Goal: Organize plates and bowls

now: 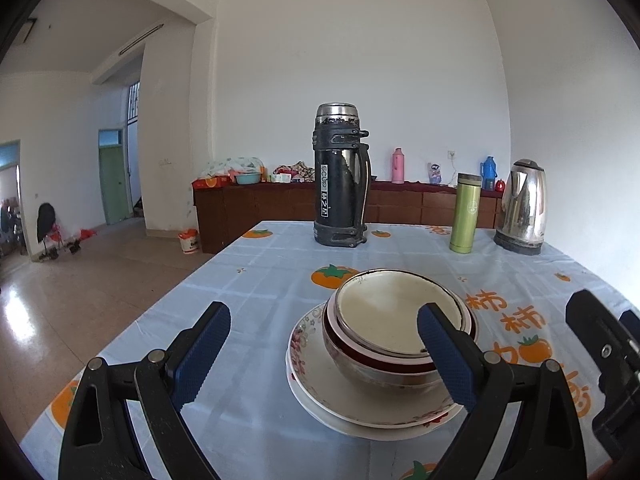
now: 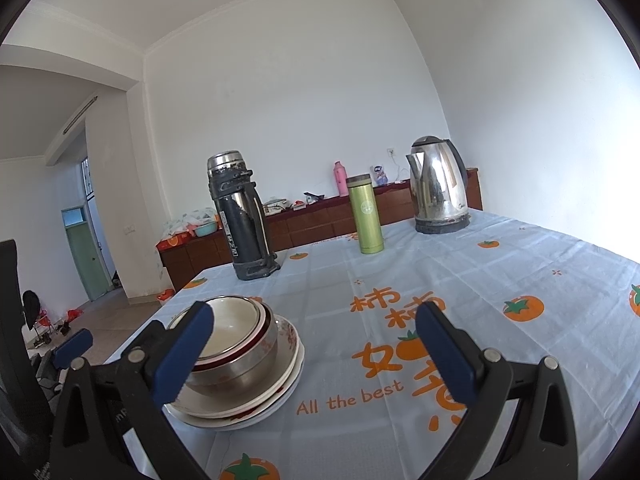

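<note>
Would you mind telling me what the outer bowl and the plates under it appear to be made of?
The outer silver bowl looks like brushed stainless steel, with dull grey reflections. The white floral plates seem glazed ceramic, glossy with printed red flowers, though melamine is possible.

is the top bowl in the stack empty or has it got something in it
Empty: the white bowl nested on the steel bowl shows only a bare, slightly stained inside.

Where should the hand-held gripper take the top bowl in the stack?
Probably on the top bowl's rim, one finger inside and one outside, coming from above. It sits nested in the steel bowl, so its sides are hidden and only the rim stands clear. The left hand-held gripper is open and nearest.
</note>
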